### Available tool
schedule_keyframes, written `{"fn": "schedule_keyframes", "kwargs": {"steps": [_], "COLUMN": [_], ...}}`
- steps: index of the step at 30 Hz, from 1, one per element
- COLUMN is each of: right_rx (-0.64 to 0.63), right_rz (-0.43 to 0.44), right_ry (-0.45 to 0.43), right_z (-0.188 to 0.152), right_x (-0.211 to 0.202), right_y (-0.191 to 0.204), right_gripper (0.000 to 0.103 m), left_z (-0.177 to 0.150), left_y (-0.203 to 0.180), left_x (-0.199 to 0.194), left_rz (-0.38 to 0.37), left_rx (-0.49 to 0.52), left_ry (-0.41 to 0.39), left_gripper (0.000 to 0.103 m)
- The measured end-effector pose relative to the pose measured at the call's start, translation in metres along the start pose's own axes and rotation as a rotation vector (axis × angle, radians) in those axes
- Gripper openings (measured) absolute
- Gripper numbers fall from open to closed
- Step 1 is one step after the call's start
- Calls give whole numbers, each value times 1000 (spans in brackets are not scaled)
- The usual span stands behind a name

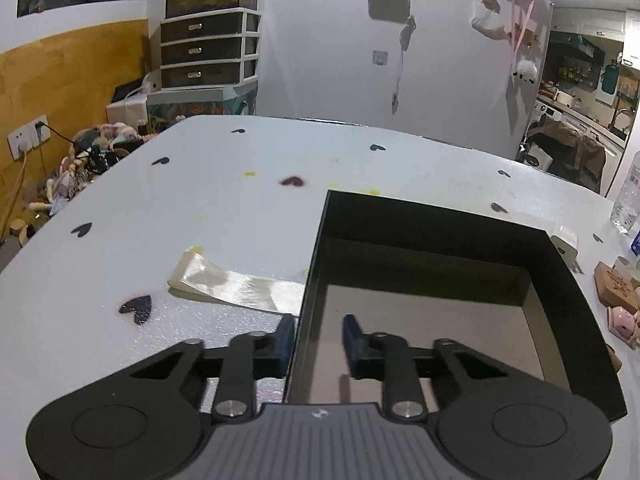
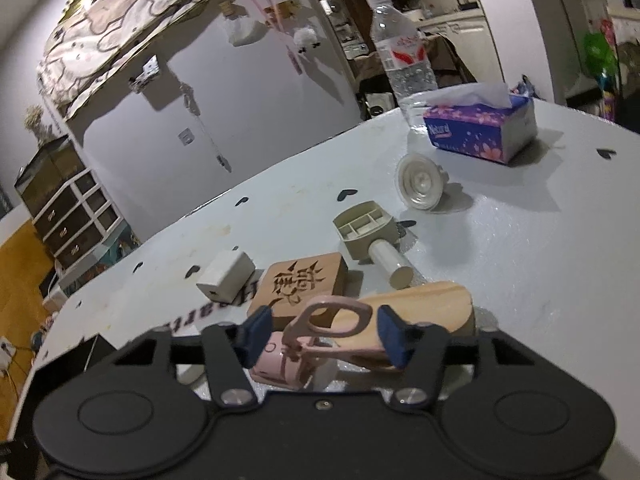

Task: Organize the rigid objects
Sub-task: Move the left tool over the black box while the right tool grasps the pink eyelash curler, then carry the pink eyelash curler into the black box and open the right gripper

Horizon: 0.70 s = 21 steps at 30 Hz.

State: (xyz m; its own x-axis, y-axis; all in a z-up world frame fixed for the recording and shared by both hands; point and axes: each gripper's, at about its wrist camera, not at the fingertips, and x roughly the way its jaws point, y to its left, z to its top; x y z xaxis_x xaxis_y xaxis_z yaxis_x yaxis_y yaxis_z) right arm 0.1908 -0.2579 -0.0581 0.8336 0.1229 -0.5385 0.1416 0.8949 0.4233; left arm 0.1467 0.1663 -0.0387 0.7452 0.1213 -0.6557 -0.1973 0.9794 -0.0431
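Observation:
In the left wrist view my left gripper [image 1: 318,336] straddles the near left wall of an open black box [image 1: 316,280] with a brown cardboard floor; its jaws stand slightly apart and I cannot tell whether they pinch the wall. In the right wrist view my right gripper [image 2: 324,334] is open, its fingers either side of a pink handled piece [image 2: 332,322] lying on the white table [image 2: 520,260]. Beyond it lie a carved wooden block [image 2: 302,284], a rounded wooden block [image 2: 424,306], a white charger cube [image 2: 226,276], a beige stamp with a white handle [image 2: 366,232] and a clear round cup [image 2: 420,182].
A purple tissue box [image 2: 480,126] and a water bottle [image 2: 400,52] stand at the far right of the table. A shiny plastic strip [image 1: 236,282] lies left of the box. The wooden block [image 1: 614,284] and pink piece [image 1: 624,320] show right of the box. A white wall stands behind.

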Motion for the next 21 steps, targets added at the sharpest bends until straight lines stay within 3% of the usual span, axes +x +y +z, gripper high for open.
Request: {"fn": "schedule_keyframes", "kwargs": {"steps": [2, 7, 13, 21], "right_rx": [24, 15, -87, -229], "right_rz": [2, 10, 63, 288], "right_ry": [7, 1, -64, -94], "right_z": [2, 8, 24, 46], "right_x": [2, 0, -17, -33], "right_y": [-2, 1, 24, 81], "right_gripper": [44, 35, 30, 30], "left_z": [1, 3, 3, 1], "left_y": [-1, 2, 4, 4], "left_x": [1, 4, 5, 4], "left_rz": [6, 34, 30, 25], "left_rx": [-2, -11, -9, -15], "left_ry": [1, 8, 4, -10], "left_gripper": [23, 8, 8, 8]}}
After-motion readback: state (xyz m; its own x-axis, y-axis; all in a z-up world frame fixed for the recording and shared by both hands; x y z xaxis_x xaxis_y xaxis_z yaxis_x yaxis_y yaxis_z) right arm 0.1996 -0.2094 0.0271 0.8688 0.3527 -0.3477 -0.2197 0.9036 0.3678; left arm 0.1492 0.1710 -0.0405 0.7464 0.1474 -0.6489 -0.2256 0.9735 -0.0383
